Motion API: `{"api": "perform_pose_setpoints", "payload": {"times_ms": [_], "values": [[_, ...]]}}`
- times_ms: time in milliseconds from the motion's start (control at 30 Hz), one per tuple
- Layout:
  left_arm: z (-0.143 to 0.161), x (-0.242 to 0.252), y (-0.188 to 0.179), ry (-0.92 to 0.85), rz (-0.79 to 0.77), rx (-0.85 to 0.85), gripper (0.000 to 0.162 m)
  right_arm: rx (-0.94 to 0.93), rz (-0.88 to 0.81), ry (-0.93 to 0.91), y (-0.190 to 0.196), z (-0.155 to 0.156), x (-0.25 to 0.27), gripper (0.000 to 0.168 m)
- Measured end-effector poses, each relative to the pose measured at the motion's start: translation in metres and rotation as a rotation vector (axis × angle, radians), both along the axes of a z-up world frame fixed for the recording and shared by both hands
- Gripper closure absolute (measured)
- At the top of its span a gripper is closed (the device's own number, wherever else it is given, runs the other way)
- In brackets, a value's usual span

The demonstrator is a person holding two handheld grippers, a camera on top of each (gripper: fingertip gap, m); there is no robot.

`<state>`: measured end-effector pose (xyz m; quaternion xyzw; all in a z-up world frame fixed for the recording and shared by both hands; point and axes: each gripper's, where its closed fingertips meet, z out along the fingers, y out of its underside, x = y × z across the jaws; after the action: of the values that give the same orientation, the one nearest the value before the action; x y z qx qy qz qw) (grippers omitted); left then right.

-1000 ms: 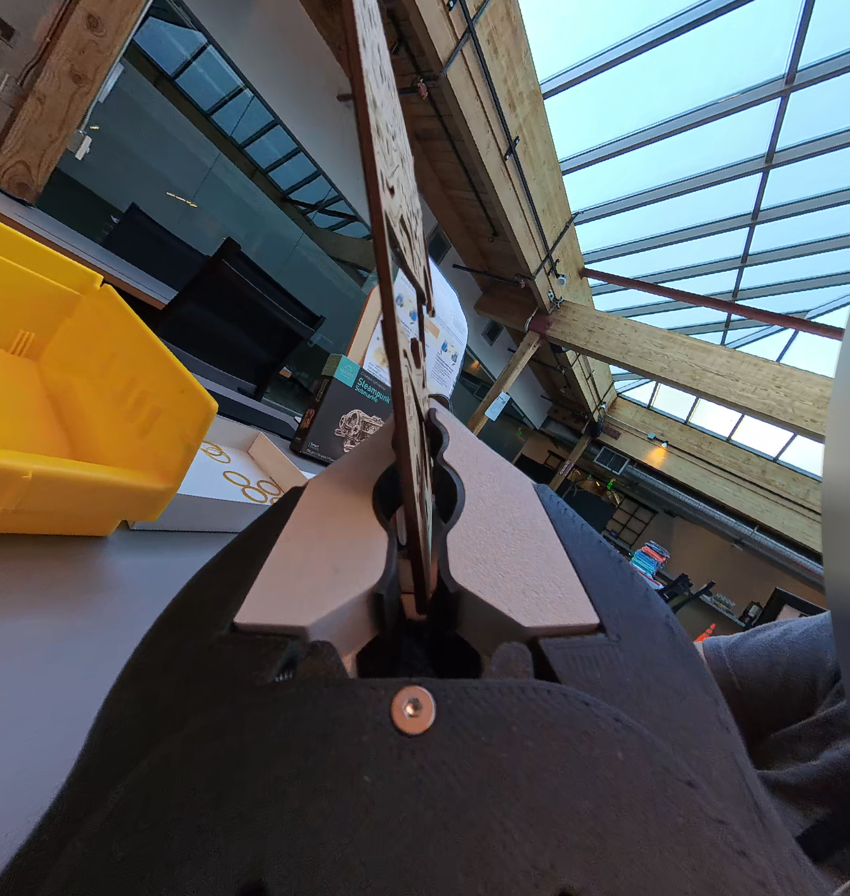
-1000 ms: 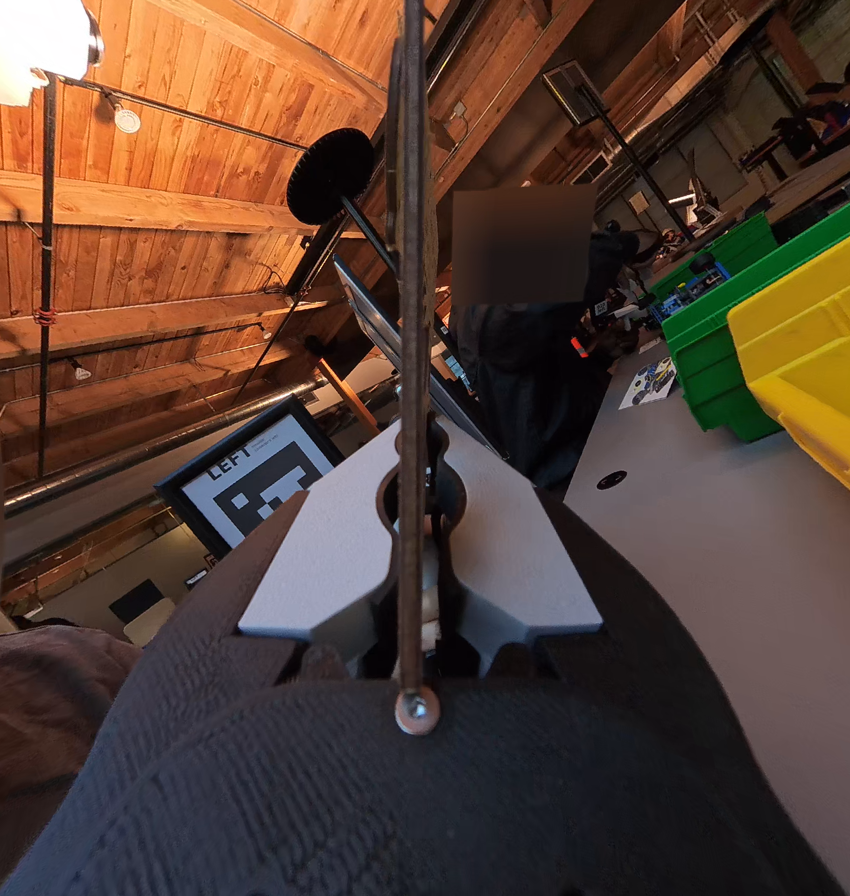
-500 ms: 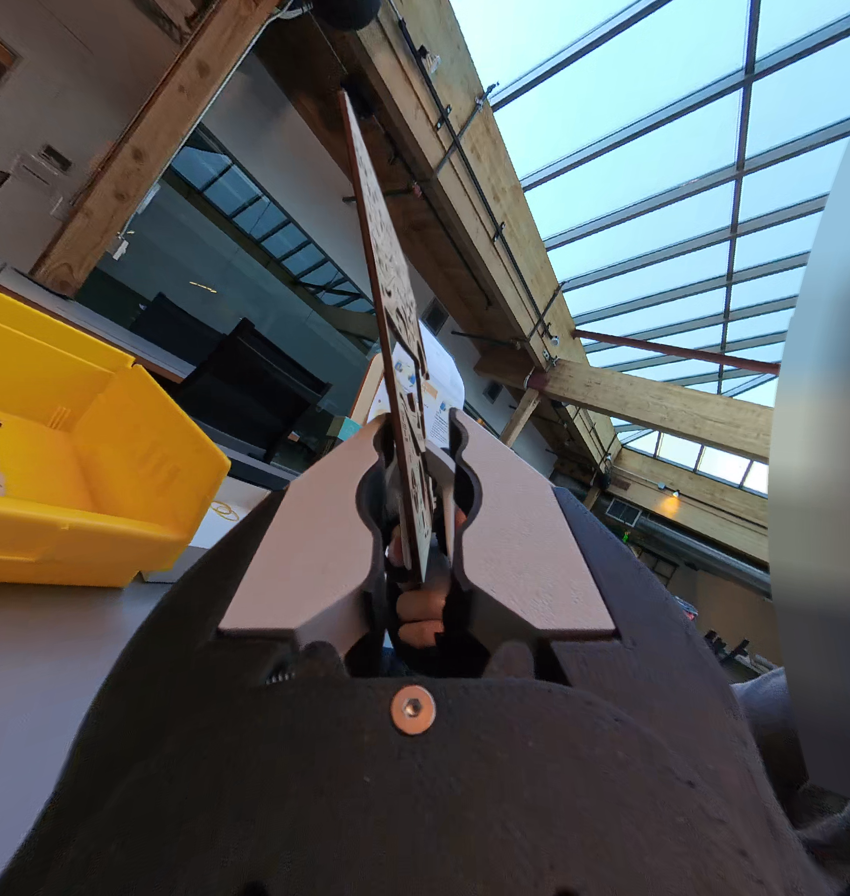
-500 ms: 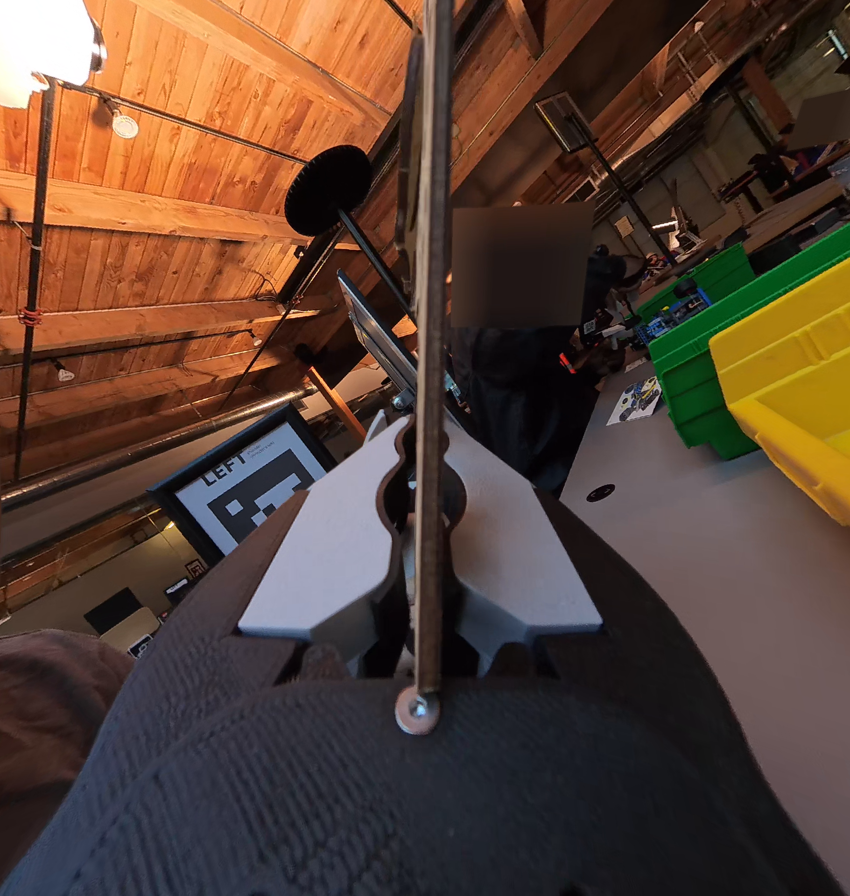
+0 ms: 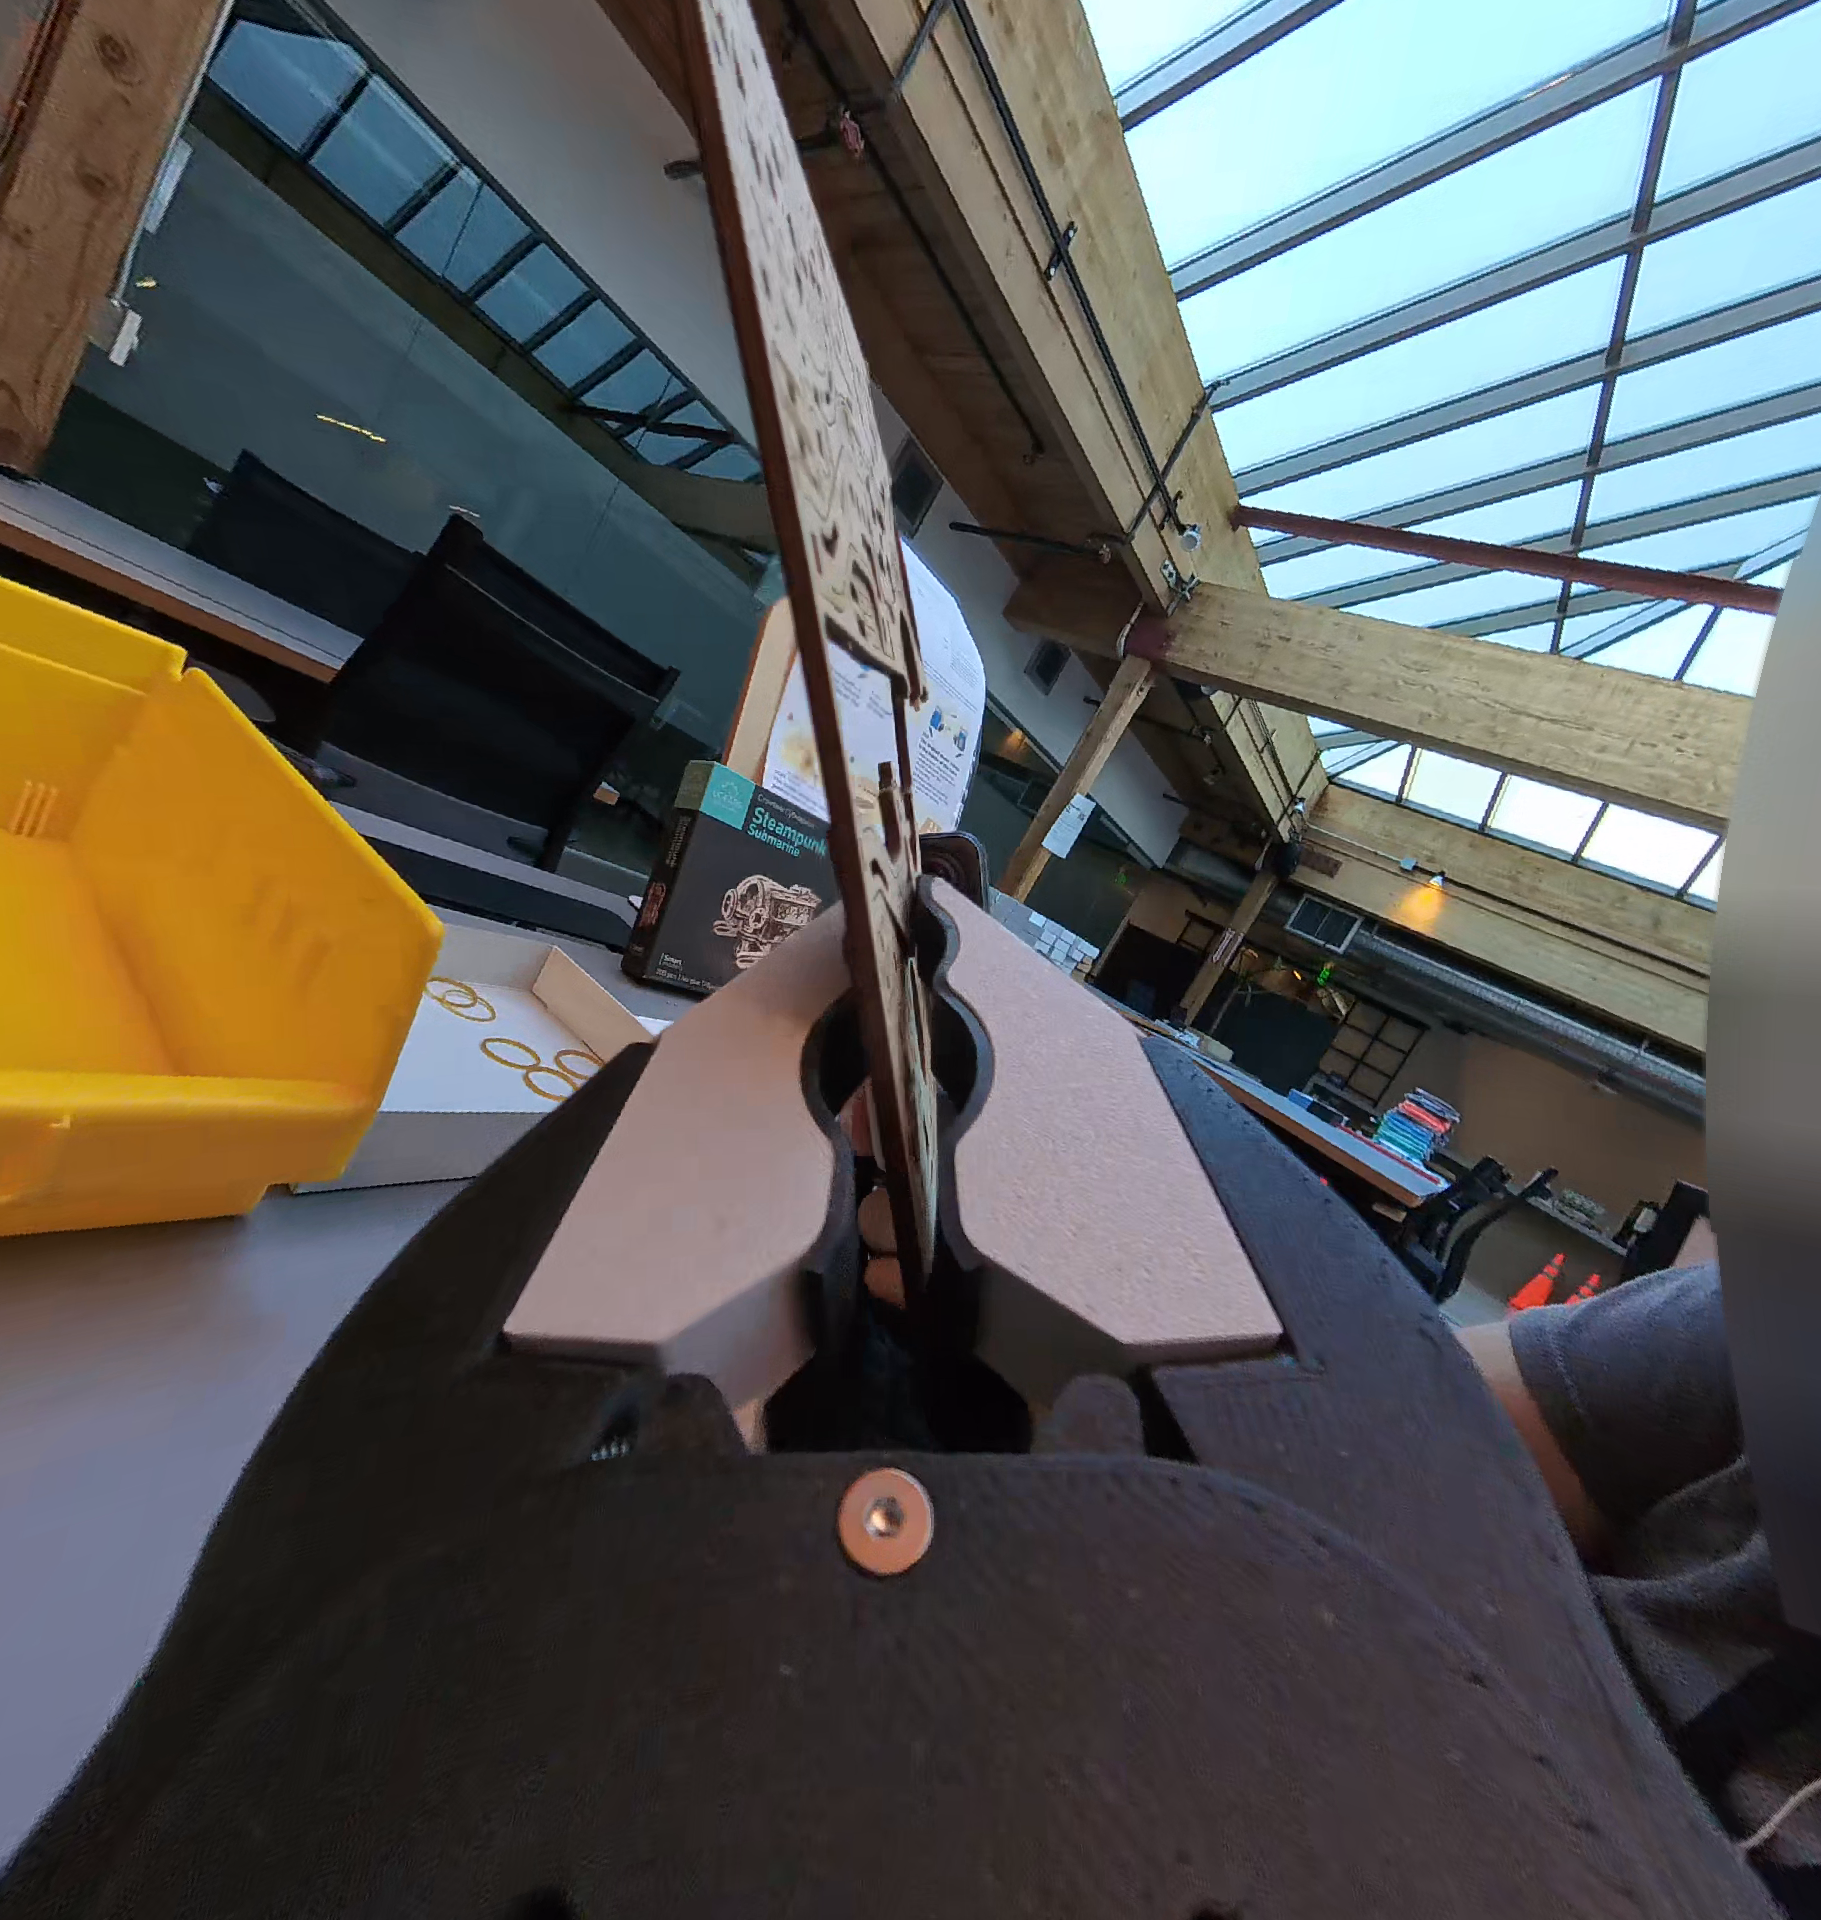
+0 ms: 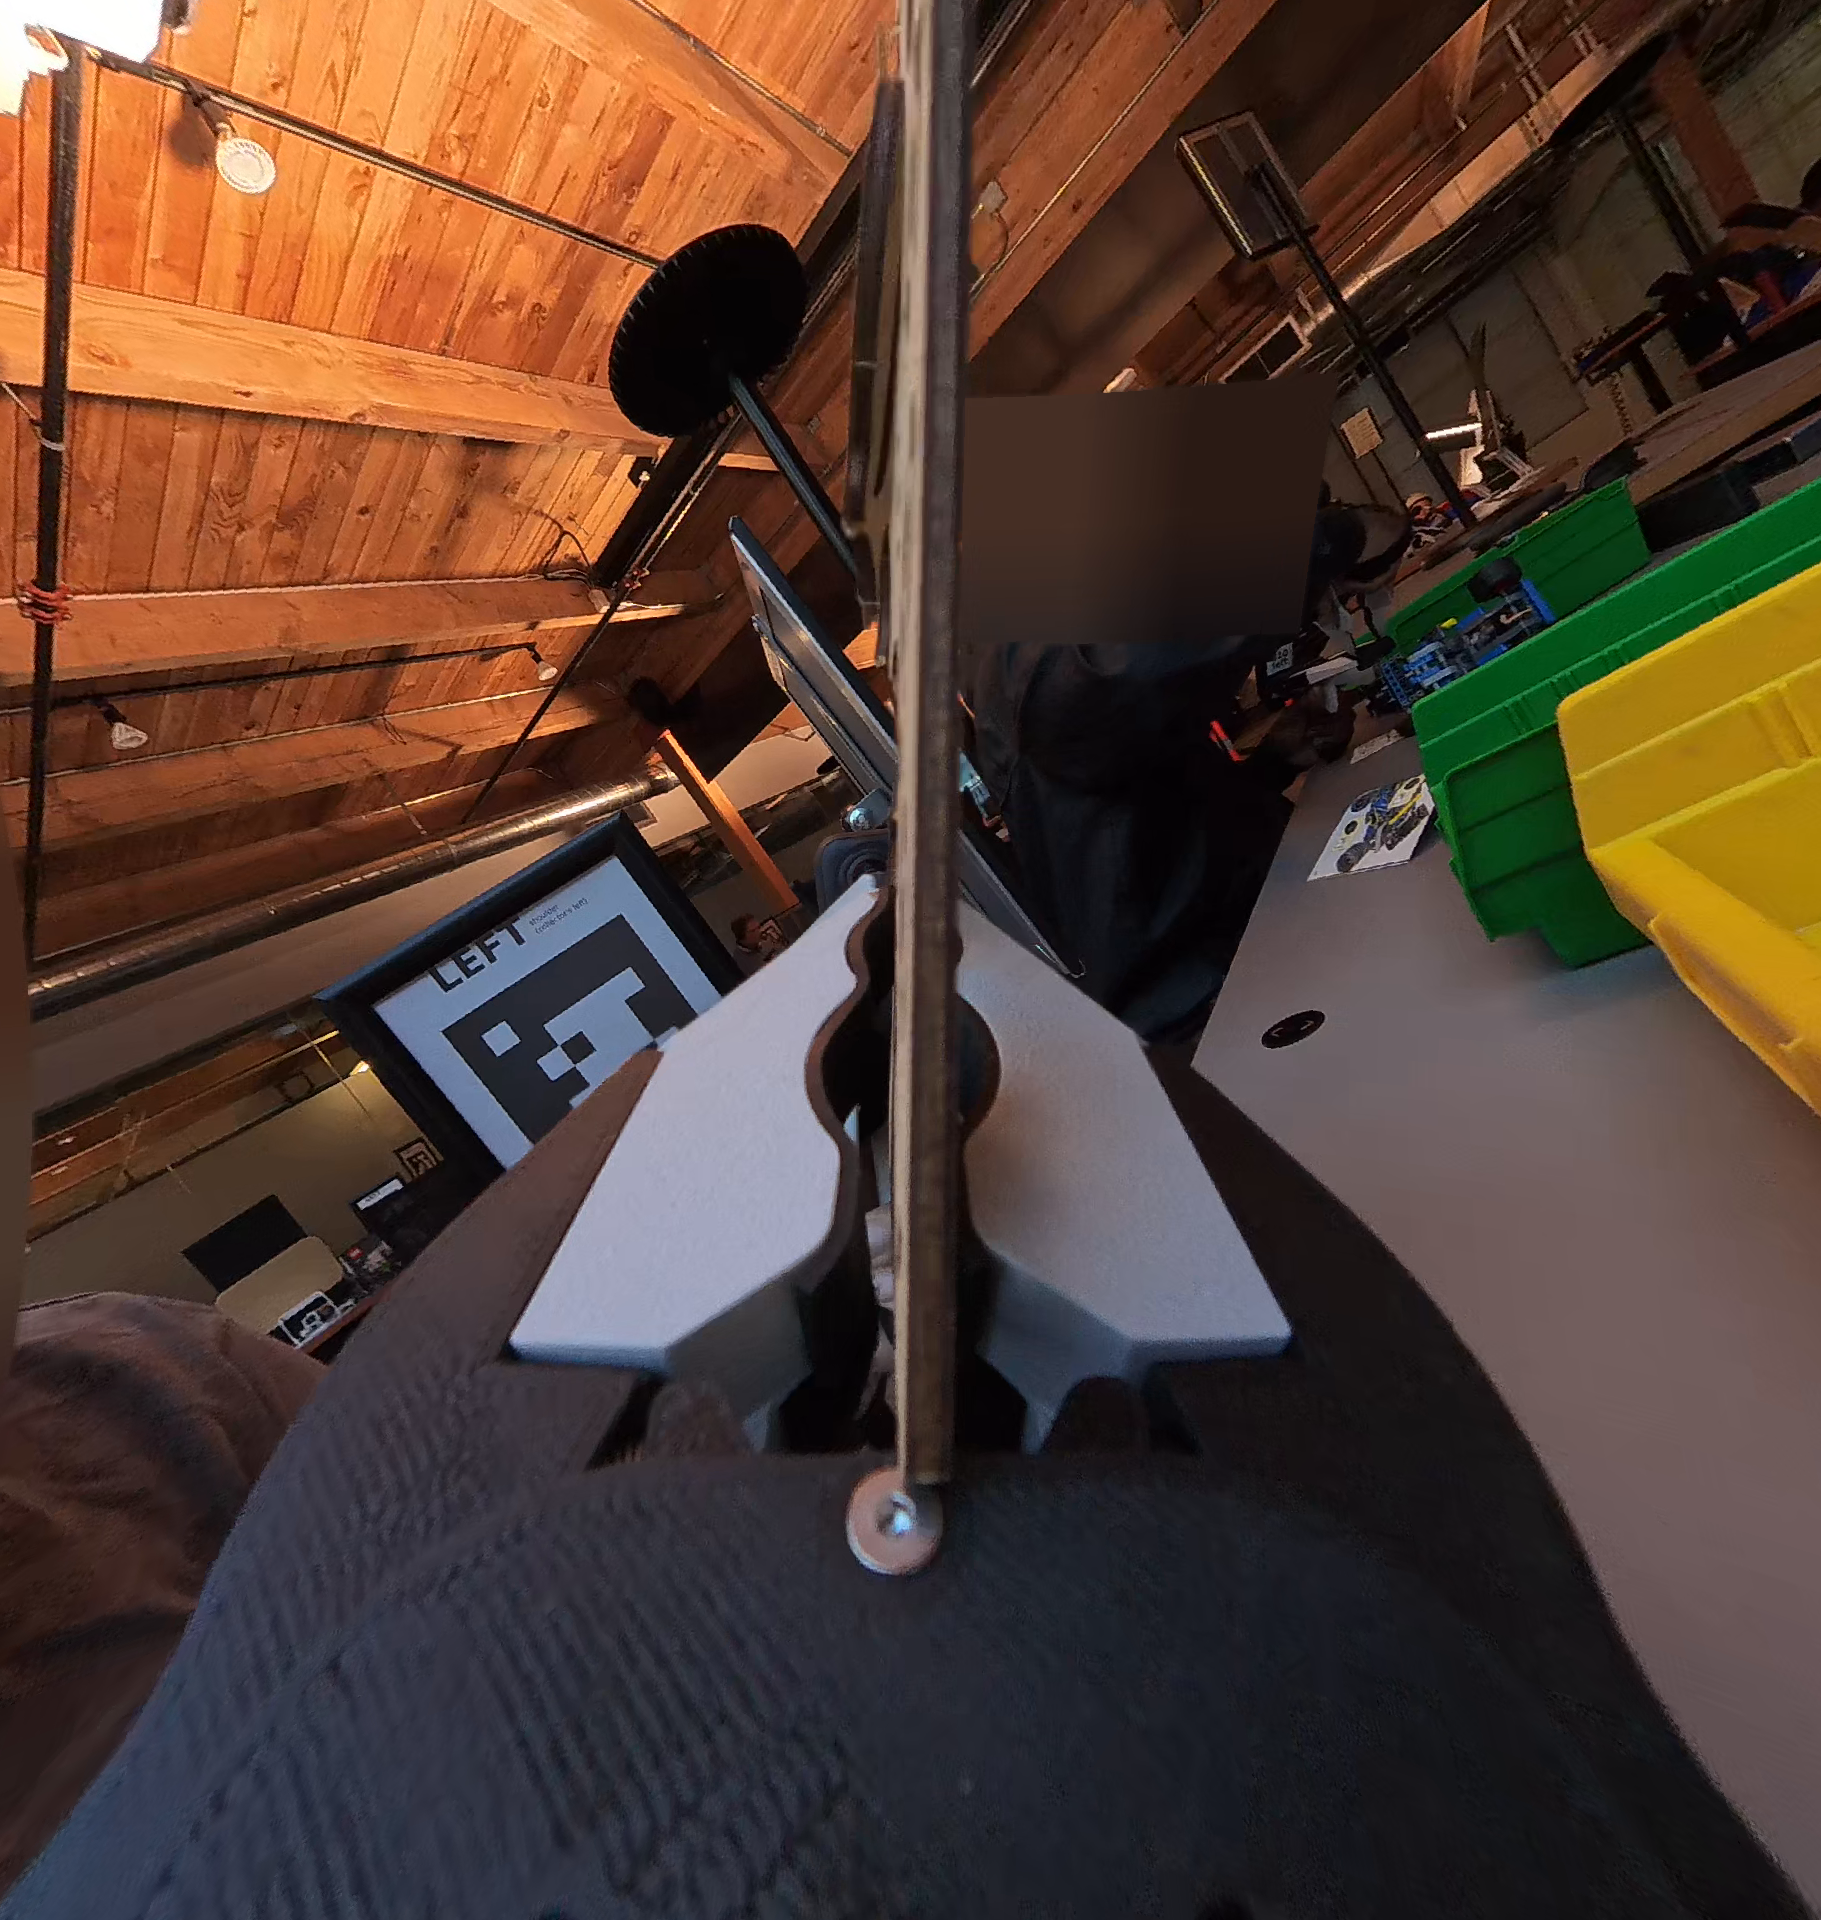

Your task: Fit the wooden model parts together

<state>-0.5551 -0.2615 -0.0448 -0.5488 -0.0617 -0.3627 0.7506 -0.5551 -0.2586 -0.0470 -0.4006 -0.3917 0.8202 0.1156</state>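
In the left wrist view my left gripper (image 5: 890, 935) is shut on a thin laser-cut wooden sheet (image 5: 812, 416). The sheet is seen edge-on, leans slightly left and runs up out of the frame. In the right wrist view my right gripper (image 6: 911, 914) is shut on a wooden sheet (image 6: 927, 520), also edge-on and upright, running from the screw at the gripper base to the top of the frame. A darker flat wooden piece (image 6: 875, 364) lies against its left side higher up. Whether both grippers hold the same sheet cannot be told.
The left wrist view shows a yellow bin (image 5: 158, 935), a white tray with gold rings (image 5: 490, 1039), a dark kit box (image 5: 740, 883), an instruction sheet (image 5: 942, 707). The right wrist view shows a grey table (image 6: 1508, 1195), yellow bin (image 6: 1768, 883), green bin (image 6: 1540, 779), marker board (image 6: 532, 1018), a person (image 6: 1124, 810). The grippers are tip to tip, or close to it.
Half a second ago the left jaws stood apart with the sheet loose between them; now they are shut on it. The left view has tilted back. The right gripper kept its hold and shifted slightly.
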Motion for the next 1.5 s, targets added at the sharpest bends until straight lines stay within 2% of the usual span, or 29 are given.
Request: {"api": "perform_pose_setpoints", "payload": {"times_ms": [233,467,600,767,900,1200,1367,1500], "values": [[0.001,0.004,-0.001,0.044,0.01,-0.015,0.161,-0.12,0.058,0.009,0.0,0.001,0.003,0.168],[0.0,0.006,-0.002,0.027,-0.01,-0.017,0.161,-0.151,0.045,0.012,0.001,0.003,0.004,0.168],[-0.002,0.004,-0.001,0.023,0.003,-0.025,0.161,-0.145,0.045,0.019,0.001,0.002,0.004,0.167],[-0.002,0.002,-0.001,0.065,0.067,-0.045,0.161,-0.053,0.016,0.063,-0.002,0.004,0.006,0.168],[0.004,0.007,-0.004,0.04,0.035,0.001,0.161,-0.093,0.048,0.053,-0.002,0.006,0.006,0.168],[-0.007,0.002,0.0,0.048,0.049,-0.046,0.16,-0.106,0.032,0.023,0.002,0.0,0.003,0.168],[-0.008,0.003,-0.003,0.0,0.008,-0.037,0.152,-0.17,0.009,0.03,0.016,0.001,0.003,0.168],[-0.009,0.008,0.006,0.006,-0.02,-0.054,0.148,-0.166,0.02,0.021,0.013,-0.004,0.001,0.167]]}}
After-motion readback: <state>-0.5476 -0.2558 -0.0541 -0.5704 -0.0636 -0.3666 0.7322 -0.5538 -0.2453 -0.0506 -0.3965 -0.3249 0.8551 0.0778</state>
